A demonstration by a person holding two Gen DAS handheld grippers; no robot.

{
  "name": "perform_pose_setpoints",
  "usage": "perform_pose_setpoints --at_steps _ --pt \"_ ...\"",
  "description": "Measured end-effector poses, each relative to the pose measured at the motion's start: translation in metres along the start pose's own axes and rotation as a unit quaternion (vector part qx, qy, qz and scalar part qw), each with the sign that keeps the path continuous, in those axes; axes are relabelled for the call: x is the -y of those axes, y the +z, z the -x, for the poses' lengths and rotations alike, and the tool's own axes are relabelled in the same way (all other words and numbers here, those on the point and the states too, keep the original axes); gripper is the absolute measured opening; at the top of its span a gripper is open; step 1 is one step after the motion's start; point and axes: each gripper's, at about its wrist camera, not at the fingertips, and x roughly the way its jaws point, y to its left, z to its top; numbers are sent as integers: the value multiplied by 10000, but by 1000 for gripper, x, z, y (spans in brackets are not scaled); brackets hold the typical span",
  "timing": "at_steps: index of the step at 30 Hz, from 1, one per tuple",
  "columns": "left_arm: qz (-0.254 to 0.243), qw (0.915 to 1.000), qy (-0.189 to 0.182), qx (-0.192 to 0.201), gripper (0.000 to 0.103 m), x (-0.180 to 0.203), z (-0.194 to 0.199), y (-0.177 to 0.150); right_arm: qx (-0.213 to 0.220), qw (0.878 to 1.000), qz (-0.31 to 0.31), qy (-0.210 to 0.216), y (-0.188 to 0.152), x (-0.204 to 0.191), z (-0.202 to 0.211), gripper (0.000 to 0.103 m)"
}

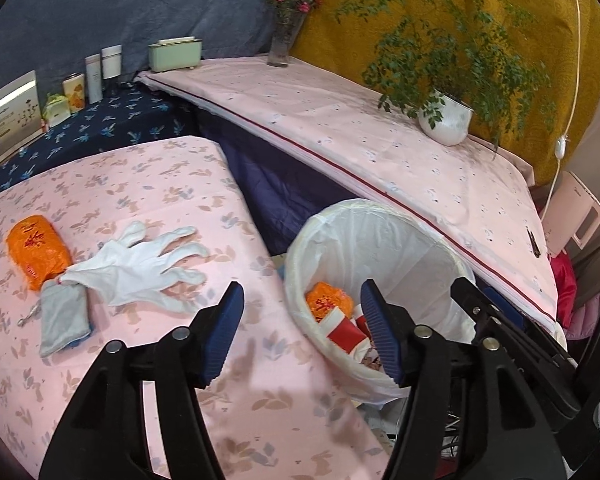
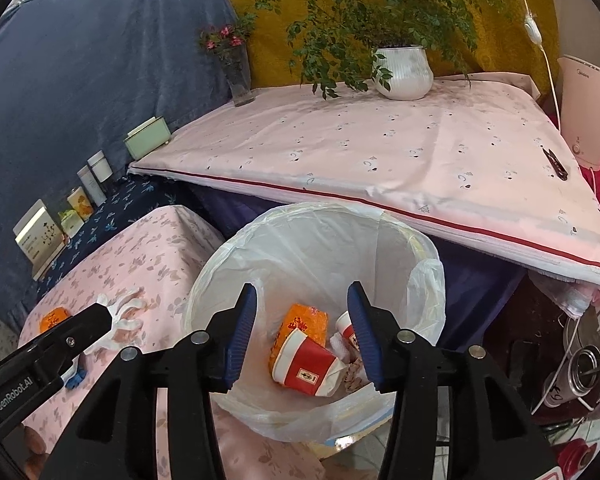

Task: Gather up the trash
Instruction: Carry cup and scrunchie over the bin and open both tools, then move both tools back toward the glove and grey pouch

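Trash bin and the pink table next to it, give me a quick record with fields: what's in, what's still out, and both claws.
bin: white-lined trash bin, beside the pink table
in bin: orange packet, red paper cup
on table: orange wrapper, white glove, grey pouch
left claw: open, empty, at table edge
right claw: open, empty, over bin

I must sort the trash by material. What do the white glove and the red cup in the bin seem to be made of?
White glove: probably thin cotton knit; matte, limp, softly creased. Red cup: likely coated paper; printed red wall, white rolled rim, slightly dented.
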Motion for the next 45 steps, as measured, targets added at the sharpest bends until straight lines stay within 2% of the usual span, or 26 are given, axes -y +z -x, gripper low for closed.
perform_pose_setpoints --at_steps 9,13,23,30,32,38,41,42,45 --pt "493 9970 592 37 77 -55 12 -16 -152 9989 353 271 -18 -43 1 53" --pt "772 9929 903 29 89 -87 16 -25 -228 9976 531 383 -27 -65 -1 57" --pt "1408 9810 1323 -146 91 -149 14 -41 -464 9937 847 562 -48 -107 -12 59" --pt "1676 9762 1312 -419 90 -179 0 -44 -599 9915 948 661 -56 -129 -23 59" --pt "1736 9757 1254 -463 86 -186 -3 -45 -621 9908 990 685 -58 -136 -26 59" --pt "1783 9769 1059 -514 57 -200 -5 -44 -713 9878 1088 857 -59 -161 -36 59" --pt "1796 9776 955 -541 37 -205 -5 -43 -727 9856 1196 947 -60 -177 -41 59" --pt "1788 9779 931 -548 23 -207 -5 -43 -735 9847 1239 978 -61 -183 -42 59" --pt "1781 9786 893 -507 3 -213 -1 -43 -777 9821 1351 1059 -63 -200 -47 59"
